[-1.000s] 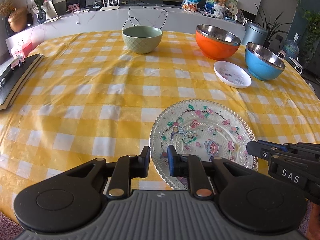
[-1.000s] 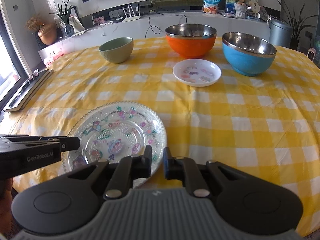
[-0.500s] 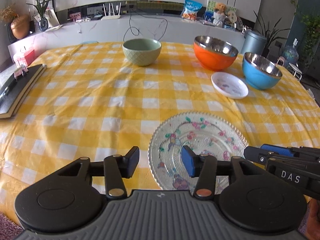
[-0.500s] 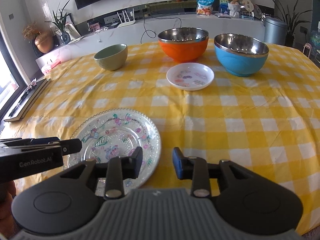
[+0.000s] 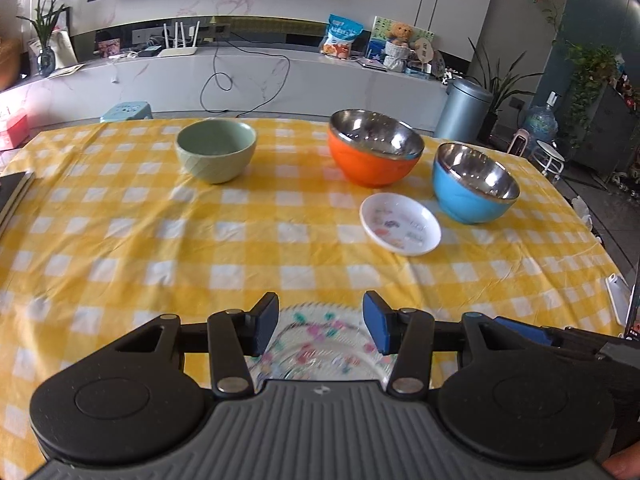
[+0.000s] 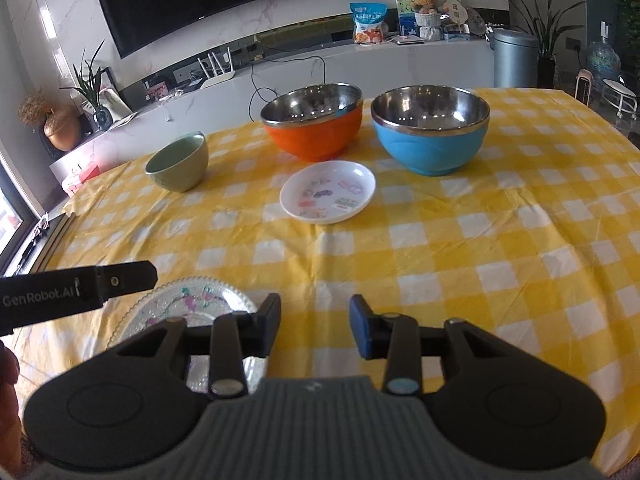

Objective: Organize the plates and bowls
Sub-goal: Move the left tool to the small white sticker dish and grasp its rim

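The glass plate [image 5: 320,344] lies flat at the near edge of the desk [image 5: 160,240], face up; being round, it has no long axis. The small white plate [image 5: 400,224] also lies flat, just beside the blue bowl [image 5: 472,184] and near the orange bowl [image 5: 374,152]; the green bowl [image 5: 216,156] stands upright, well apart to the left. All three bowls open upward. The left gripper [image 5: 319,322] is spread wide above the glass plate, holding nothing. The right gripper [image 6: 314,330] is likewise wide apart and empty, over the cloth just right of that plate.
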Available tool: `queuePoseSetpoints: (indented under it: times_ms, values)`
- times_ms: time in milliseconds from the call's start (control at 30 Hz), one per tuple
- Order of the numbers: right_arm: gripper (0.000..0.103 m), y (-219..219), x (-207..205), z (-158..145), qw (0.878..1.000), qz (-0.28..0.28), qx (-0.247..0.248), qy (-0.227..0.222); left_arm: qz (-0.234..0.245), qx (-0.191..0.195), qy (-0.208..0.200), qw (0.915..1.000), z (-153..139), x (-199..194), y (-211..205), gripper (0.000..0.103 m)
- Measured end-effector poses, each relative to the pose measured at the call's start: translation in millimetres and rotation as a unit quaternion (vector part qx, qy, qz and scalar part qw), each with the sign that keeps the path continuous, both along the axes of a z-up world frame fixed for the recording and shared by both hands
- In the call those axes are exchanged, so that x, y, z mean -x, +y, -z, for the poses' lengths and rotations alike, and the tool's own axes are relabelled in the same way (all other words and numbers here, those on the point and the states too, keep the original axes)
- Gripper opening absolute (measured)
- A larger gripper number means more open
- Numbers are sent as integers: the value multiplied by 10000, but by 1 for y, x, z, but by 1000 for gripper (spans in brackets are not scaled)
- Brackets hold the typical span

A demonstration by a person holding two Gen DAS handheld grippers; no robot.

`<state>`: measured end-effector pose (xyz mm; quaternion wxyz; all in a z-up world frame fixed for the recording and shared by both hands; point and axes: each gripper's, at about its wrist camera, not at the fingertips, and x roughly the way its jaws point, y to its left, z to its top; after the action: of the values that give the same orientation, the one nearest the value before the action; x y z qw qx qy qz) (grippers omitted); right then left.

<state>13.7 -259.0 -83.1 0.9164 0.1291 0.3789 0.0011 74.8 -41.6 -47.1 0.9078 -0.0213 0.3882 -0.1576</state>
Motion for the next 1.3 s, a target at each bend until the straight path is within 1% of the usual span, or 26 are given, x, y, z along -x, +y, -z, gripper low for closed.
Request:
queuePoseSetpoints:
  times_ms: [133, 200, 333, 400, 567, 700, 800, 900, 967, 1000, 1033, 1067, 1100, 1133, 1200, 1267, 1300]
  values:
    - [37, -12, -15, 1, 9999, 100, -6, -21, 139, 74, 45, 9999, -1, -19, -15, 56]
    - [37, -19, -25, 1, 9999, 135, -9, -25, 220, 186, 128, 9995, 0, -29, -22, 56]
    - [37, -34, -47, 4, 9996, 287, -12, -36, 319, 452, 313, 9980, 6, -53, -32, 53]
    - [36, -42, -59, 7, 9993, 357, -78, -1, 314, 532, 415, 9972, 11, -64, -38, 50]
    - [30, -58, -85, 20, 9982, 541, -243, 88, 352, 714, 570, 9952, 27, -89, -50, 49]
    - [28, -64, -104, 33, 9970, 606, -443, 190, 261, 732, 689, 9946, 39, -106, -57, 48]
    - [27, -63, -116, 38, 9967, 609, -513, 166, 198, 704, 774, 9943, 47, -119, -58, 46]
    - [27, -61, -126, 39, 9963, 608, -595, 83, 160, 674, 840, 9941, 54, -128, -59, 40]
    - [23, -60, -134, 41, 9963, 608, -593, 92, 161, 671, 864, 9939, 58, -133, -59, 34]
    - [21, -59, -138, 43, 9962, 609, -610, 103, 161, 670, 873, 9938, 59, -134, -60, 33]
    - [18, -59, -140, 44, 9960, 623, -623, 127, 171, 664, 883, 9937, 60, -136, -61, 29]
    - [17, -59, -143, 46, 9959, 635, -632, 146, 186, 664, 886, 9937, 61, -136, -62, 25]
    - [16, -59, -144, 47, 9958, 637, -642, 152, 199, 660, 881, 9937, 62, -137, -63, 23]
    - [12, -59, -145, 47, 9958, 627, -644, 150, 205, 650, 881, 9938, 63, -137, -64, 20]
    - [10, -58, -145, 48, 9963, 600, -599, 147, 190, 604, 843, 9944, 63, -137, -67, 17]
    - [4, -57, -145, 48, 9967, 592, -542, 156, 181, 573, 841, 9946, 63, -137, -68, 10]
    - [4, -57, -145, 49, 9967, 593, -540, 159, 160, 563, 842, 9947, 63, -138, -68, 9]
